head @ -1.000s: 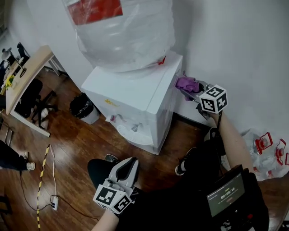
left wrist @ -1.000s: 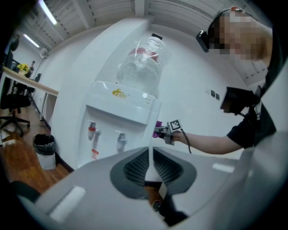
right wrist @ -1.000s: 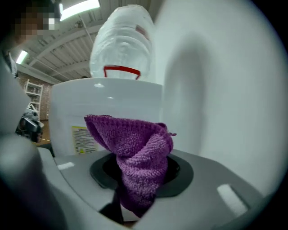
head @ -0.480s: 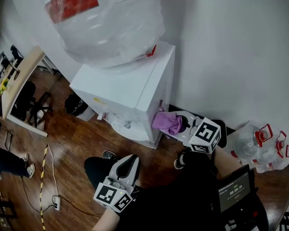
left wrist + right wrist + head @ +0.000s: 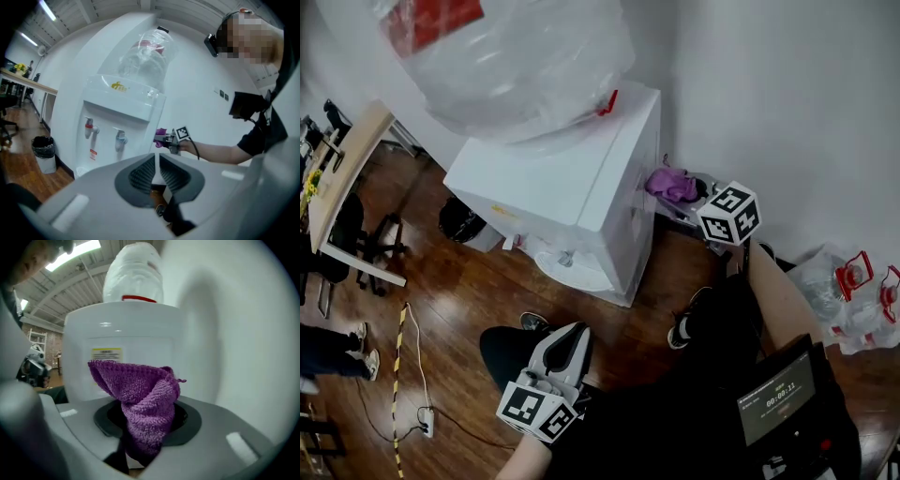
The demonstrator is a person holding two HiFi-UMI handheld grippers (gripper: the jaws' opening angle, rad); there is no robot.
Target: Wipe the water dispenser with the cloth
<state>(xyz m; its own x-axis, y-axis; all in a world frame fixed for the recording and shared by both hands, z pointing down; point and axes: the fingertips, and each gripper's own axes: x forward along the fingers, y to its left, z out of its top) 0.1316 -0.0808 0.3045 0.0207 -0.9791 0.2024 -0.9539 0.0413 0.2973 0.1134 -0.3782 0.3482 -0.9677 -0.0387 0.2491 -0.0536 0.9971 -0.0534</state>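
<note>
The white water dispenser (image 5: 581,187) stands against the wall with a plastic-wrapped bottle (image 5: 506,66) on top. My right gripper (image 5: 682,192) is shut on a purple cloth (image 5: 670,183), held at the upper part of the dispenser's right side panel; whether the cloth touches it I cannot tell. In the right gripper view the cloth (image 5: 140,394) bunches up out of the jaws in front of the panel (image 5: 122,333). My left gripper (image 5: 561,354) hangs low by the person's legs, shut and holding nothing. Its view faces the dispenser's front (image 5: 123,117) and taps.
A black bin (image 5: 459,220) stands left of the dispenser. A desk (image 5: 347,159) and chairs are further left. Empty water bottles (image 5: 853,300) lie by the wall at the right. A cable and power strip (image 5: 422,417) lie on the wooden floor.
The right gripper carried the cloth down the dispenser's side panel, then back up near the top. The left gripper stayed where it was.
</note>
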